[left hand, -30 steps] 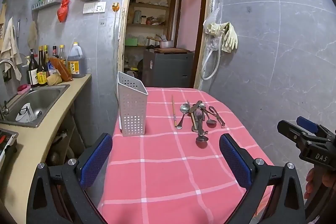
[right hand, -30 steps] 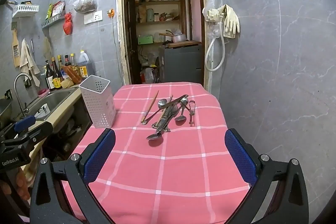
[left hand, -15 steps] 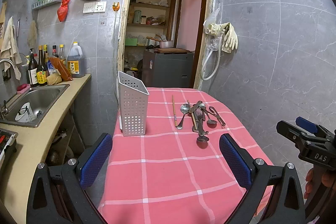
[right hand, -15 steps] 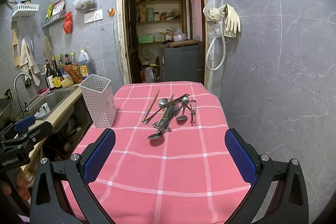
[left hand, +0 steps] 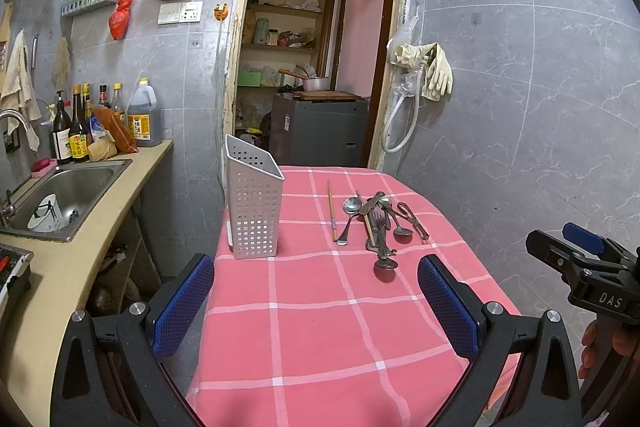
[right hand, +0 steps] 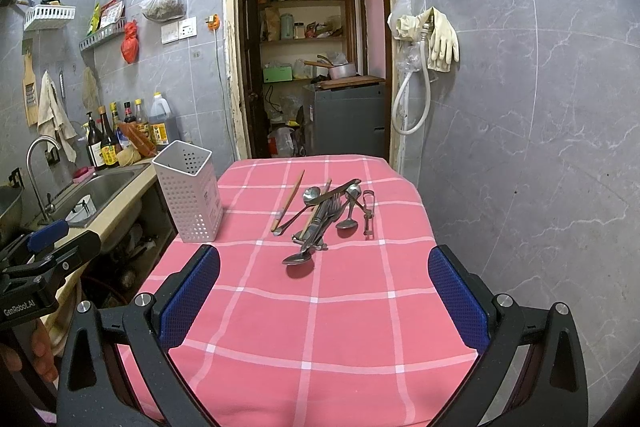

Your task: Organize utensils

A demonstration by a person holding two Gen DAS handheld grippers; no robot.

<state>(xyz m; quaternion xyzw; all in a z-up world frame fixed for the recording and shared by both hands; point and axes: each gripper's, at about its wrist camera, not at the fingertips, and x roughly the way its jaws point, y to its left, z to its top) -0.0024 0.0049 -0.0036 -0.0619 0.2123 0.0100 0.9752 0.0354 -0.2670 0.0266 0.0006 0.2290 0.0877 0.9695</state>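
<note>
A pile of metal utensils (left hand: 378, 223) (right hand: 324, 215), spoons, forks and a knife, lies on the pink checked tablecloth (left hand: 316, 307) (right hand: 320, 307). A wooden chopstick (left hand: 332, 209) (right hand: 288, 199) rests just left of the pile. A white perforated utensil holder (left hand: 253, 205) (right hand: 188, 193) stands upright at the table's left edge. My left gripper (left hand: 316, 303) is open above the near part of the table, nothing between its blue pads. My right gripper (right hand: 324, 299) is likewise open and holds nothing. Both are well short of the utensils.
A counter with a steel sink (left hand: 68, 193) (right hand: 100, 187) and several bottles (left hand: 76, 135) runs along the left. An open doorway (left hand: 316, 67) to a pantry lies beyond the table. Rubber gloves (left hand: 434, 71) hang on the tiled right wall. A hand (left hand: 600, 343) holds the other gripper's handle.
Both grippers have drifted very slightly; the view of the table is almost unchanged. Nothing on the table has moved.
</note>
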